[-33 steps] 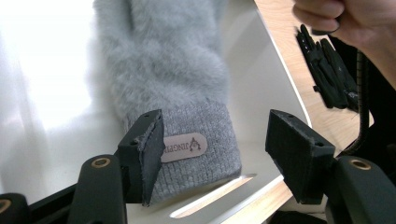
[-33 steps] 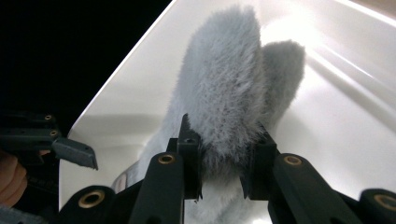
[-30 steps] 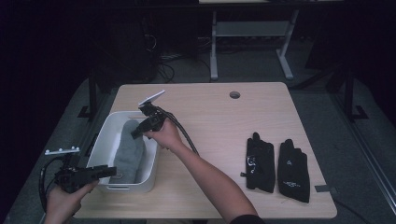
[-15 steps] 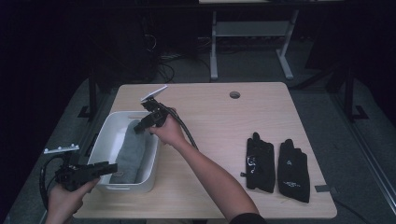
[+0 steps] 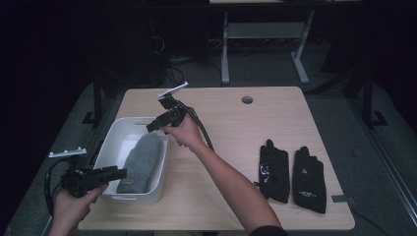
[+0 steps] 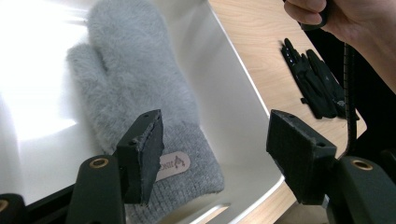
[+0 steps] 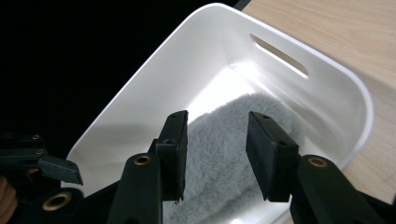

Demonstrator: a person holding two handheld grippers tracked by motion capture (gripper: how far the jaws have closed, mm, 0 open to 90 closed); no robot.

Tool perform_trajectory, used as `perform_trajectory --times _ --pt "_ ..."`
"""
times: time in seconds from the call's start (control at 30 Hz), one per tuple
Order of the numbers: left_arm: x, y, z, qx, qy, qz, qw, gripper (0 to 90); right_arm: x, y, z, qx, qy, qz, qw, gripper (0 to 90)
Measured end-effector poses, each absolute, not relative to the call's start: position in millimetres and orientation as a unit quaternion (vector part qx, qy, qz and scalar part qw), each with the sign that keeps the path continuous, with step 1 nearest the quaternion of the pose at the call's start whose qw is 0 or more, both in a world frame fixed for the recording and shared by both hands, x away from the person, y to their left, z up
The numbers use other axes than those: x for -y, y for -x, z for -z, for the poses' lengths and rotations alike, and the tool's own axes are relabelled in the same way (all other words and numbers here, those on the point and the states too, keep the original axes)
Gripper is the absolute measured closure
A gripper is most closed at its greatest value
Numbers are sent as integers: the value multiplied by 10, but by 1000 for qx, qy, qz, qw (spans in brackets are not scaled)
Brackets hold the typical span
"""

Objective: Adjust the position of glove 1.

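Grey mitten (image 5: 140, 160) lies flat in white bin (image 5: 109, 147), so both grippers, right (image 5: 153, 126) & left (image 5: 118, 173), hover w/ jaws spread, empty.

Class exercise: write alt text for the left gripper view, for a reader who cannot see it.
A fluffy grey mitten lies in a white bin, seen between the left gripper's two open black jaws. Beyond the bin, black gloves lie on the wooden table.
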State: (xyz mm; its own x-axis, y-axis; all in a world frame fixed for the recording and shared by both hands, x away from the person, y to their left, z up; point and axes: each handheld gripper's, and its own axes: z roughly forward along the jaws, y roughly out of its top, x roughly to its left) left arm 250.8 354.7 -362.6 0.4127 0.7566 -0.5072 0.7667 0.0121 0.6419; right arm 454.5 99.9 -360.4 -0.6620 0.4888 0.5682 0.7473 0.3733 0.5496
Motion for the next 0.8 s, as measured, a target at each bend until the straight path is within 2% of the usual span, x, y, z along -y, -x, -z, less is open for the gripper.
perform_trajectory --times 0.8 --pt "-3315 -2622 3547 -526 -711 9 467 337 -628 -4527 3433 793 371 449 179 500"
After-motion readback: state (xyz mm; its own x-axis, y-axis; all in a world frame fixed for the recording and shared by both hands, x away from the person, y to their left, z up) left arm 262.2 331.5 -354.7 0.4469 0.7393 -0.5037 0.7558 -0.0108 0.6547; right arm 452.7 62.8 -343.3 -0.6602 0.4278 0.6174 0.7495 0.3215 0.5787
